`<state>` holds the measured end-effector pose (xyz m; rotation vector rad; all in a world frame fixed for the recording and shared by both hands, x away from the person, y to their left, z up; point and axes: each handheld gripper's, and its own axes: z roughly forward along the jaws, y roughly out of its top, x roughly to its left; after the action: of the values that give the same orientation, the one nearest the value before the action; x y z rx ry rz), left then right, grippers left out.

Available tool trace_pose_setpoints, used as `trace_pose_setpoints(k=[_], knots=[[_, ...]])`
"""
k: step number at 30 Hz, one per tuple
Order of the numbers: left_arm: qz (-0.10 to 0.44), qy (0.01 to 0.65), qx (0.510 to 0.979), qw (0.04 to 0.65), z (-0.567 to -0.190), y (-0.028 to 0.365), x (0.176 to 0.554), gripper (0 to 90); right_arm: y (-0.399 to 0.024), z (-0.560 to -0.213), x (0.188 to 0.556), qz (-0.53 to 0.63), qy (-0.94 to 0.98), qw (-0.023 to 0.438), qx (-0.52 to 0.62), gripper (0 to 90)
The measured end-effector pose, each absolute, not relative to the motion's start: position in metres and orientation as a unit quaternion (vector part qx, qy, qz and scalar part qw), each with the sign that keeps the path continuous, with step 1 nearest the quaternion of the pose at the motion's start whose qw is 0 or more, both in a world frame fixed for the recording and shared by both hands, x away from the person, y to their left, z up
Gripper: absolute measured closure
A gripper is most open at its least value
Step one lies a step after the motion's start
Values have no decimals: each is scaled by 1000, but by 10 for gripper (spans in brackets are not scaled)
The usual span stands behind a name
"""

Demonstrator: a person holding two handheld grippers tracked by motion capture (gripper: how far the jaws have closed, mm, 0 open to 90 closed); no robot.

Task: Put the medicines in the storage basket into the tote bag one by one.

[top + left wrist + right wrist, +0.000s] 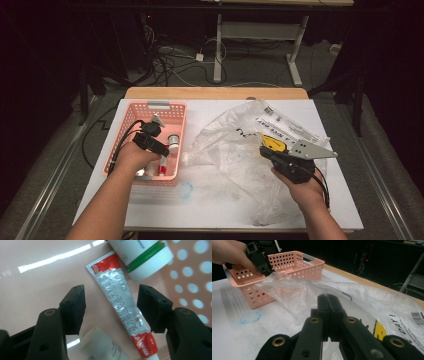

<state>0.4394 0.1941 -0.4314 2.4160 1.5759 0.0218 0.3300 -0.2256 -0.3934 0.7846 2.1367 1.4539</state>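
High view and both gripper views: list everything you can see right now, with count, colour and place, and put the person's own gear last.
Basket: one, pink, perforated, left part of the table.
Tube: one, silver with red ends, flat on the basket floor between the left gripper's jaws.
Bottle: one, white with a green band, in the basket beyond the tube.
Second bottle: one, whitish, in the basket near the jaws.
Plastic bag: one, clear with print, spread over the table's right part.
Table: one, white top, wooden far edge.
Left gripper: black, open, inside the basket.
Right gripper: black, shut, over the bag.
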Motion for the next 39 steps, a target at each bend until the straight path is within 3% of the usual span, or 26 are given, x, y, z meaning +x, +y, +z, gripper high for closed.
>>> trace_pose_setpoints(k=[9, 13, 23, 39], knots=[[-5, 545, 835, 76, -441, 181, 439, 463, -224, -392, 328, 527, 771, 218, 282, 900], [-9, 546, 836, 51, -445, 178, 441, 541, -224, -392, 328, 528, 771, 217, 283, 900], [-7, 554, 831, 53, -444, 178, 441, 665, -224, -392, 328, 527, 771, 217, 283, 900], [21, 565, 820, 90, -435, 190, 437, 673, -225, -393, 329, 526, 772, 217, 284, 900]])
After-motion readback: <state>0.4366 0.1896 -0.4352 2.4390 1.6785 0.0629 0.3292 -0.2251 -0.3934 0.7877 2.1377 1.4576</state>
